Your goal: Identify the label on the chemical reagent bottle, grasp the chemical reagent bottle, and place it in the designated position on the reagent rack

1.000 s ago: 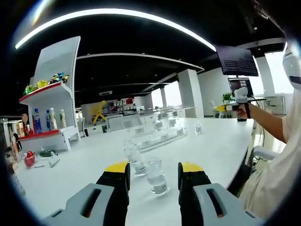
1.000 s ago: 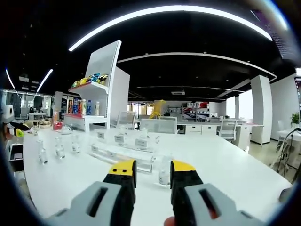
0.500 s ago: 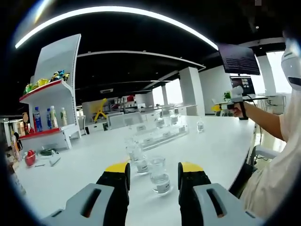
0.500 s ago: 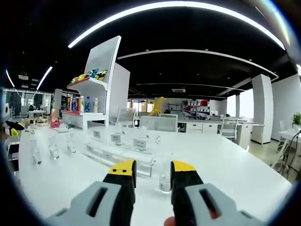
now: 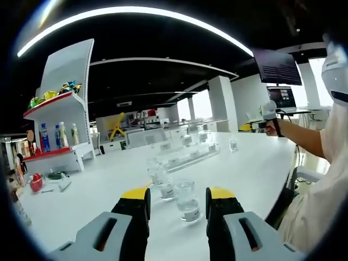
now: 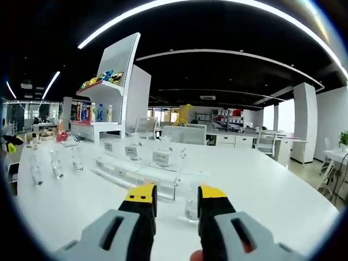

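Hovering low over the white worktop [image 5: 98,190], the left gripper [image 5: 178,202] has its yellow-tipped fingers [image 5: 136,194] spread apart, holding nothing. A small clear reagent bottle [image 5: 187,201] with a white label stands on the worktop just ahead of the gap between them, and two more bottles [image 5: 160,182] stand close behind it. Farther back lies the clear reagent rack [image 5: 187,155], long and low, with another bottle [image 5: 232,144] beyond its far end. At the right edge of the left gripper view a person's hand [image 5: 272,126] holds the right gripper out over the worktop.

In the right gripper view the right gripper [image 6: 171,200] is likewise open and empty. A clear bottle [image 6: 190,205] stands just in front of its fingers [image 6: 211,193], partly hidden by the right one. The rack [image 6: 138,168] with its white label tags stretches away to the left, and three bottles [image 6: 54,163] stand apart from it farther left. A white display shelf [image 6: 103,117] with drinks and snacks rises behind.
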### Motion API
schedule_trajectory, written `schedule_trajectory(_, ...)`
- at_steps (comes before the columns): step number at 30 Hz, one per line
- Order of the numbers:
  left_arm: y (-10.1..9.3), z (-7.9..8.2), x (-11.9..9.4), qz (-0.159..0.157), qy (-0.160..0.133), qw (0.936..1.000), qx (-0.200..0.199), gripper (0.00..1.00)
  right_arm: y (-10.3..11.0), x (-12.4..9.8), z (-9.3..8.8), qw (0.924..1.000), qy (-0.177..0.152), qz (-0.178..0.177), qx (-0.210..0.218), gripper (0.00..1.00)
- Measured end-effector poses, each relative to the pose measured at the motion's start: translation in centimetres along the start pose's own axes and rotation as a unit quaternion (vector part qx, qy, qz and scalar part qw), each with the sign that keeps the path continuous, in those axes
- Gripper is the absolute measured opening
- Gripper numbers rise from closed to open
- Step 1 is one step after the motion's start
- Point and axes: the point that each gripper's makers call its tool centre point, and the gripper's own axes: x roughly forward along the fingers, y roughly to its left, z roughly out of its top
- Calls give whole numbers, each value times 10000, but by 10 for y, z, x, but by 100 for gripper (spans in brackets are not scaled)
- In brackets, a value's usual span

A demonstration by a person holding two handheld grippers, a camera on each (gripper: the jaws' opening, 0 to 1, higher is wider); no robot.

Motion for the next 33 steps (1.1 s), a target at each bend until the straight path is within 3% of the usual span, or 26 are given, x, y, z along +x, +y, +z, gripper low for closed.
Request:
schedule_trajectory(19, 4, -3, 9, 25, 96, 9999, -17, 41, -14, 36, -4, 9998, 169, -112, -47, 30)
schedule_trajectory(33, 9, -10, 12, 60, 202, 9998, -66, 41, -30, 56, -24, 9986, 442, -295, -82, 30)
